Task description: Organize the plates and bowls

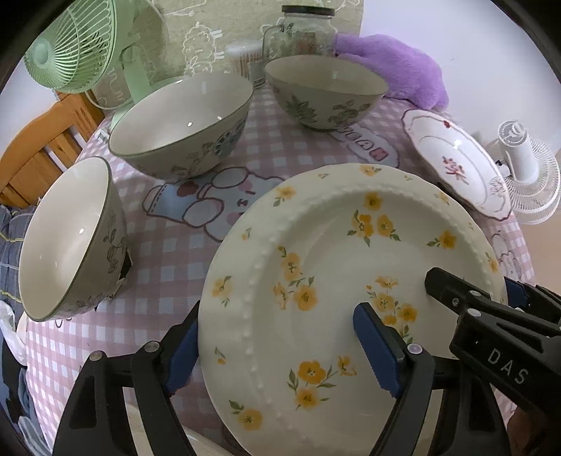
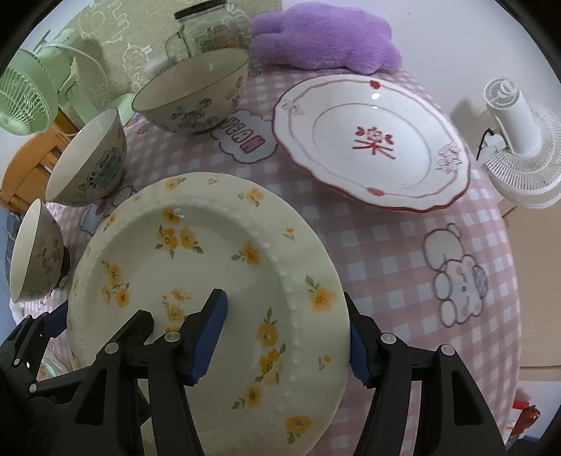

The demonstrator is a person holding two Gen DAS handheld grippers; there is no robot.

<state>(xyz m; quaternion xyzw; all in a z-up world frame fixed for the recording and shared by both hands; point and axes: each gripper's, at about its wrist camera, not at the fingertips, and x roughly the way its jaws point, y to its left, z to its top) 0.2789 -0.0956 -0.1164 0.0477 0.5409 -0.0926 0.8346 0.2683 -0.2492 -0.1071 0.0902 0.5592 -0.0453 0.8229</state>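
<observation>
Cream plate w/ yellow flowers (image 1: 336, 280) sits at the near edge of the pink-checked tablecloth (image 1: 175, 252), both tongs on it – left gripper (image 1: 280, 347) straddles its left rim, one blue pad outside the edge and one over the plate's well, jaws fairly wide; whether the pads actually press the rim I can't tell. Right gripper (image 2: 285, 336) does the same on the plate's right rim, one pad (image 2: 207, 336) over the inside, the other just outside the edge, also apart, grip not clear. Nothing on the plate. Behind it three green-grey floral bowls, all empty inside: near-left bowl (image 1: 70, 238) tilted toward the camera, middle bowl (image 1: 182, 122) and far bowl (image 1: 326, 91) upright, each apart from the others. White plate w/ red trim (image 2: 371, 143) lies to the right, well apart from the flowered one, bare – just its printed red motif. At the back a glass jar w/ black lid (image 1: 305, 31), contents too blurred to tell, a purple plush (image 1: 396, 66), a green fan (image 1: 70, 45) at left & a white fan (image 2: 519, 140) at right
</observation>
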